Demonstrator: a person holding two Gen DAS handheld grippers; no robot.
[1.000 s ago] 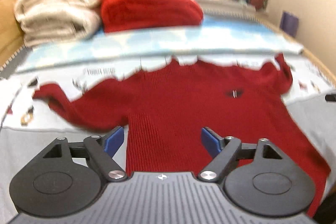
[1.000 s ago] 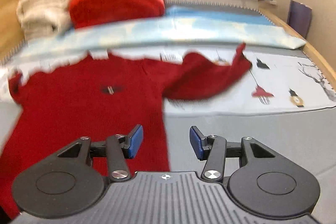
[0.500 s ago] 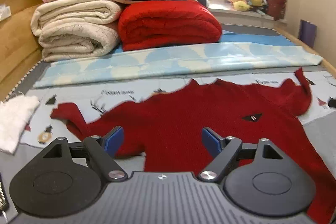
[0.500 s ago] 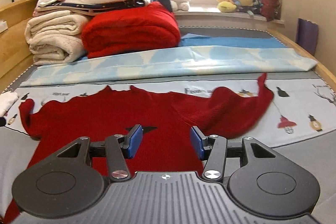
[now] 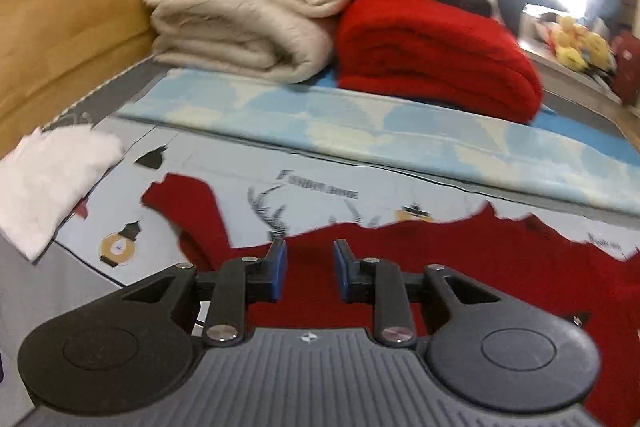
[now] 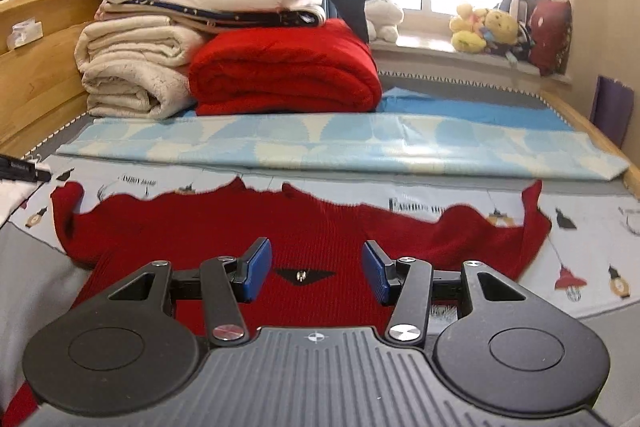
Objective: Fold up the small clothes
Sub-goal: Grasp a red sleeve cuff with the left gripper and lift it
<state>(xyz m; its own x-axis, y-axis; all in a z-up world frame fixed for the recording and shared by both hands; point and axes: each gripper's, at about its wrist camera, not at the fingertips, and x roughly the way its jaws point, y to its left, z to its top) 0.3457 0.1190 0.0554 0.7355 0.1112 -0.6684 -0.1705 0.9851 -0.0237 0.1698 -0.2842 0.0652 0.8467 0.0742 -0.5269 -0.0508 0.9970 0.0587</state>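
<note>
Currently a dark red ribbed knit sweater (image 6: 224, 227) lies flat across the middle of the frame on a pale printed bedsheet (image 6: 592, 247), sleeves spread left and right. The right gripper (image 6: 316, 267) hovers over its chest with fingers released, gripping nothing. Lower centre in the left view, the left gripper (image 5: 308, 269) sits near the sleeve (image 5: 192, 211), fingers narrowly parted and empty.
</note>
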